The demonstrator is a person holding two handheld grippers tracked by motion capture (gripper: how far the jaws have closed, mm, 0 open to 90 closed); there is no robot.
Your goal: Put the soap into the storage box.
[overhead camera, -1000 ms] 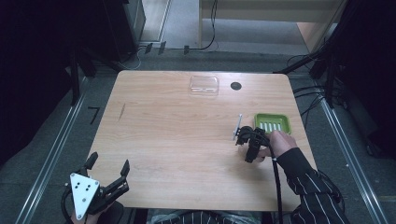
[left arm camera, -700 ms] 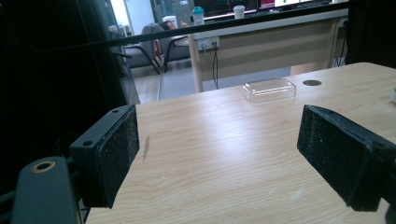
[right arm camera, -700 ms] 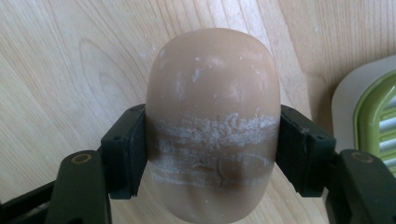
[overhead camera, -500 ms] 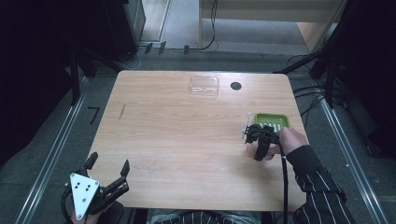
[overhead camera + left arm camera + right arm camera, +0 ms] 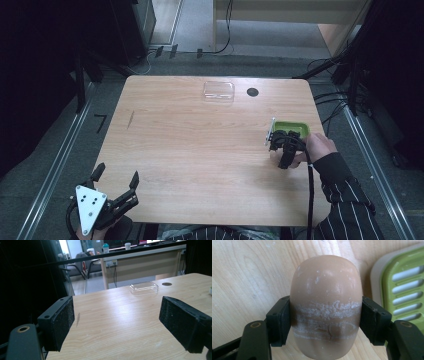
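My right gripper (image 5: 325,317) is shut on a tan oval bar of soap (image 5: 325,290) with whitish streaks, its pads pressing both long sides. It hangs over the wooden table just left of a green slatted soap dish (image 5: 407,287). Seen from above, the right gripper (image 5: 280,142) sits at the near left corner of the dish (image 5: 296,128), held by a hand in a striped sleeve. My left gripper (image 5: 117,182) rests at the table's near left corner. Its jaws stand wide apart with nothing between them (image 5: 117,322).
A clear plastic lid (image 5: 218,91) lies near the far edge, with a small black round spot (image 5: 252,92) to its right. A thin dark mark (image 5: 131,120) is on the table at the left. Metal rails run along the floor on both sides.
My right gripper has carried the soap to the right and slightly farther away, up to the green dish. The left gripper has not moved.
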